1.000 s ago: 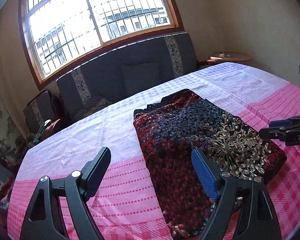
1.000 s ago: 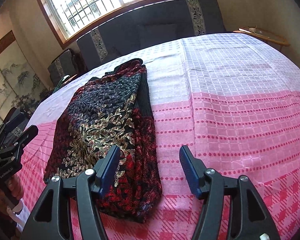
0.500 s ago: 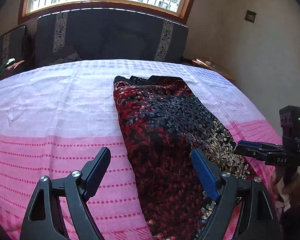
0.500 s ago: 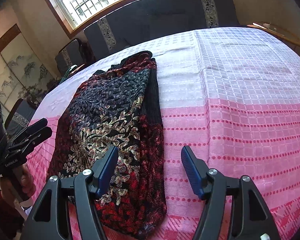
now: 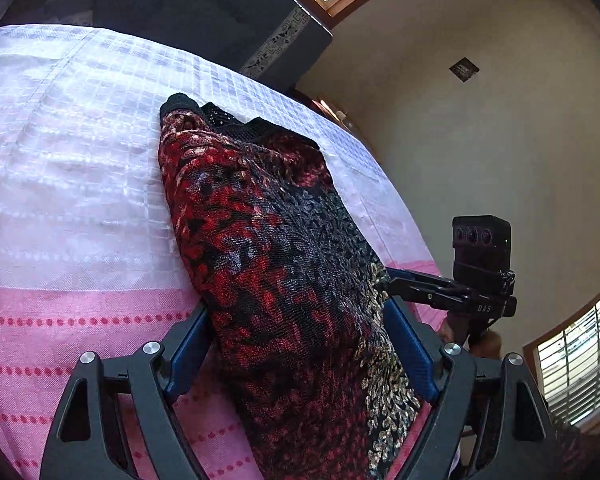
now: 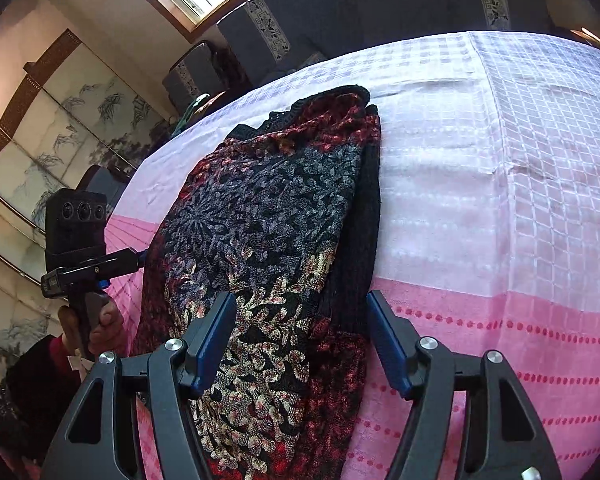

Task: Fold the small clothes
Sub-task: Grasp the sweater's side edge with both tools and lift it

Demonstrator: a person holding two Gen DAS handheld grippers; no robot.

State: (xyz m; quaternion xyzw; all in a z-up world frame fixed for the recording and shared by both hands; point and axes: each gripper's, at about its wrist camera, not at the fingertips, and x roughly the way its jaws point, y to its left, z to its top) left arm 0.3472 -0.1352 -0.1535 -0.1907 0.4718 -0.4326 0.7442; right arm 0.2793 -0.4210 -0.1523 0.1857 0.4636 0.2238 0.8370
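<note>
A pink-and-white checked cloth (image 6: 500,208) covers the tabletop, with a dark sofa (image 6: 400,4) behind it. On the cloth lies the folded garment (image 6: 268,240), red, black and gold, running lengthwise away from both cameras. The left gripper (image 5: 300,352) has its jaws spread wide, astride the garment's near end, the fabric filling the gap between them. The right gripper (image 6: 300,344) is also wide open, its jaws straddling the garment's right-hand edge.
</note>
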